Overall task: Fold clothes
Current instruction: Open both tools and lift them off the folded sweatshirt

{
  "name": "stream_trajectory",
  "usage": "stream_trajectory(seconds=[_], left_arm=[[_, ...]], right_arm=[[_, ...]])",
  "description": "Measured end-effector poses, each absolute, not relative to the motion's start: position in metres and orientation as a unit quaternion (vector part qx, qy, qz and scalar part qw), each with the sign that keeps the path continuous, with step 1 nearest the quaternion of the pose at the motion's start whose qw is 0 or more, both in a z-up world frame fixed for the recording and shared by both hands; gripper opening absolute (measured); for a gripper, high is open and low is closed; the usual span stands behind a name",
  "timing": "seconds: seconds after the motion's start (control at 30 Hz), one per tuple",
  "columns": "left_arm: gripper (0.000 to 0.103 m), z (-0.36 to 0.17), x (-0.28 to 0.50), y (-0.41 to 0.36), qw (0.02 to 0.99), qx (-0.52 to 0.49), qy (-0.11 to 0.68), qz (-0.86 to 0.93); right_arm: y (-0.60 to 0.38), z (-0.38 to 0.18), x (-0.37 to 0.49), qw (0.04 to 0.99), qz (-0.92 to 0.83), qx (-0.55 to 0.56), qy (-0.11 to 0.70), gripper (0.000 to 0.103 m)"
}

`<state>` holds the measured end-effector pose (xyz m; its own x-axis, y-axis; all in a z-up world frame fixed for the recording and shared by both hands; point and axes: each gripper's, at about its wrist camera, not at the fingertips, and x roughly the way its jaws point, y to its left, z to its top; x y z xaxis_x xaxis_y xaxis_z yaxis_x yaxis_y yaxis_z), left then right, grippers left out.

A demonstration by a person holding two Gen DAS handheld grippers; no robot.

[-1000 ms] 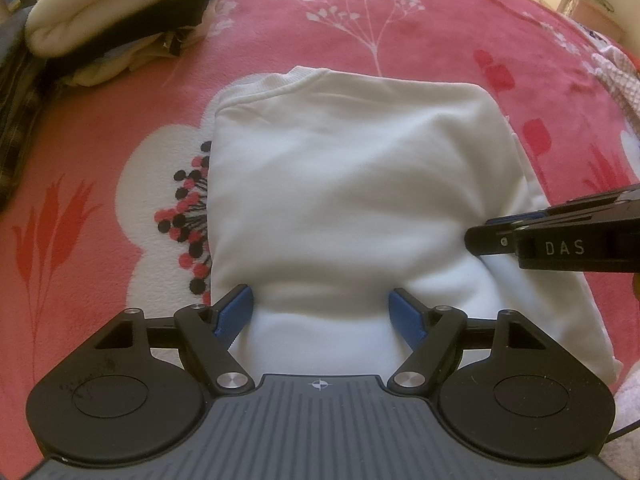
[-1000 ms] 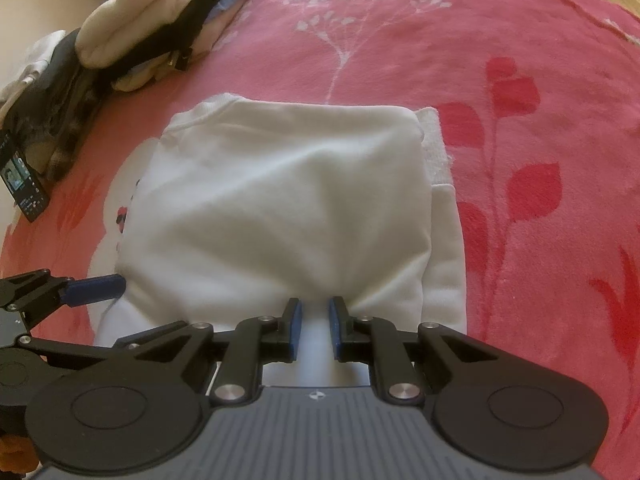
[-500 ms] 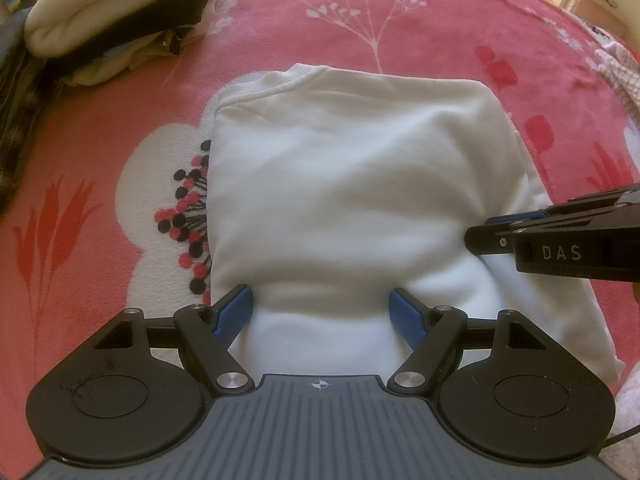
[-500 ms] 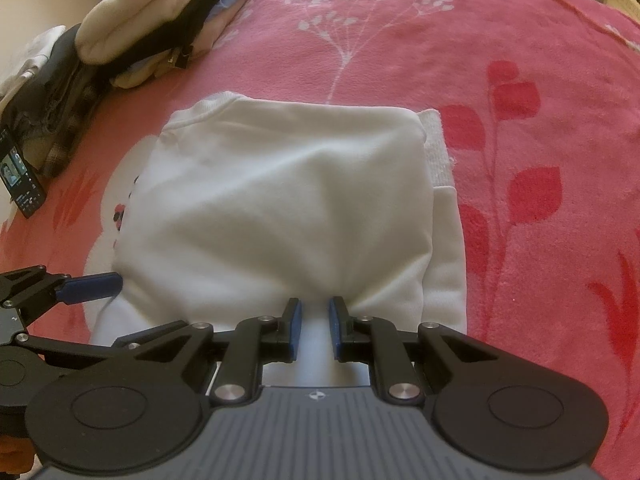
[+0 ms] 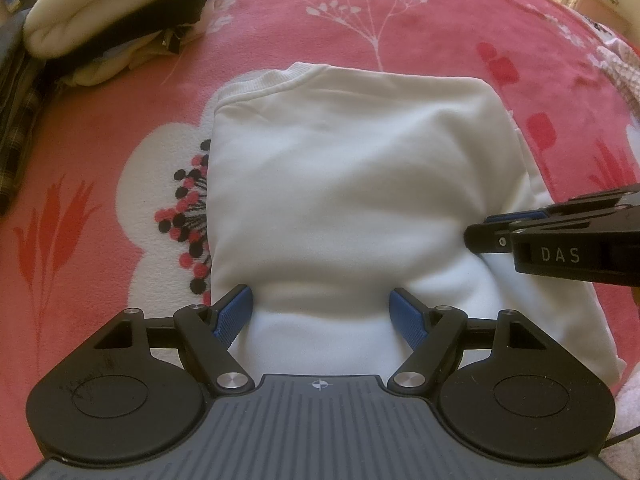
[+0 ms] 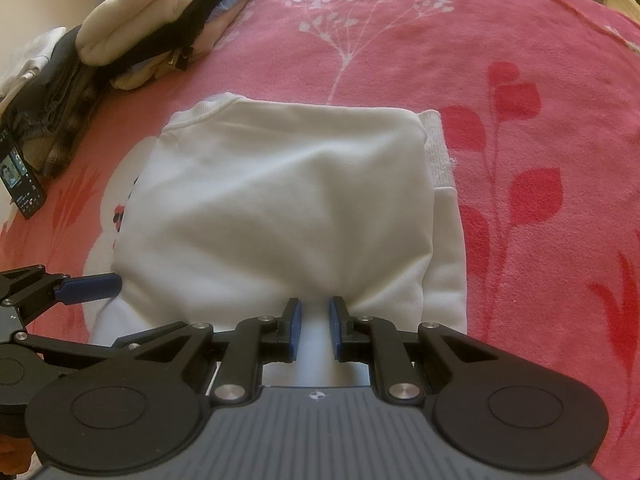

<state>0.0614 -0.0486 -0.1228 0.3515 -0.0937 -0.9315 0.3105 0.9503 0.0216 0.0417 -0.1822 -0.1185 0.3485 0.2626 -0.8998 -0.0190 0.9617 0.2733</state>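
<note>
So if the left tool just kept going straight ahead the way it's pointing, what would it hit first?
The left tool, open wide, points at the folded white sweatshirt. It would likely push into the sweatshirt's raised near fold first. Depth is hard to judge through the fisheye, so it may already be touching.

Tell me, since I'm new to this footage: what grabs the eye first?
A white sweatshirt, partly folded, lies mid-frame on a pink floral blanket. The left gripper spreads wide at its near edge; the right gripper sits narrowed there. A heap of clothes sits far left.

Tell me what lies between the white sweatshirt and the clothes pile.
Only bare pink floral blanket separates white sweatshirt from clothes pile, clearest in the right wrist view.
</note>
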Motion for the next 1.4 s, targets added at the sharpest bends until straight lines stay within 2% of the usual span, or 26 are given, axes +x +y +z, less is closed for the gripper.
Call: stream_trajectory(seconds=[0.23,0.37,0.63,0.7,0.73,0.77,0.8,0.97,1.1,1.17,1.23,1.4], left_arm=[[0.077,-0.121,0.057,-0.043,0.828,0.078,0.542,-0.124],[0.077,-0.108,0.049,-0.029,0.850,0.050,0.508,-0.131],[0.085,-0.106,0.039,0.005,0.851,-0.003,0.510,-0.124],[0.090,-0.107,0.037,0.012,0.849,-0.016,0.513,-0.125],[0.093,-0.108,0.036,0.015,0.848,-0.023,0.514,-0.126],[0.094,-0.108,0.034,0.019,0.847,-0.029,0.515,-0.127],[0.094,-0.109,0.033,0.022,0.846,-0.036,0.517,-0.127],[0.103,-0.109,0.025,0.030,0.846,-0.059,0.512,-0.140],[0.103,-0.107,0.022,0.030,0.848,-0.059,0.506,-0.148],[0.103,-0.108,0.021,0.032,0.850,-0.063,0.500,-0.154],[0.103,-0.113,0.024,0.034,0.846,-0.067,0.506,-0.156],[0.102,-0.134,0.032,0.049,0.813,-0.121,0.542,-0.176]], right_arm=[[-0.184,-0.119,0.039,0.817,0.090,0.113,0.559,0.015],[-0.186,-0.120,0.037,0.819,0.094,0.120,0.553,0.015],[-0.189,-0.121,0.033,0.824,0.099,0.131,0.542,0.016],[-0.187,-0.121,0.031,0.827,0.103,0.126,0.537,0.020],[-0.185,-0.120,0.029,0.829,0.112,0.123,0.534,0.027],[-0.183,-0.119,0.028,0.830,0.121,0.120,0.531,0.040],[-0.181,-0.118,0.027,0.832,0.130,0.115,0.527,0.044],[-0.182,-0.110,0.013,0.845,0.132,0.125,0.503,0.048],[-0.209,-0.105,-0.002,0.850,0.112,0.186,0.480,0.049],[-0.229,-0.103,-0.010,0.853,0.104,0.212,0.465,0.060],[-0.250,-0.105,-0.015,0.850,0.092,0.234,0.463,0.065],[-0.290,-0.135,-0.018,0.801,0.091,0.308,0.505,0.065]])
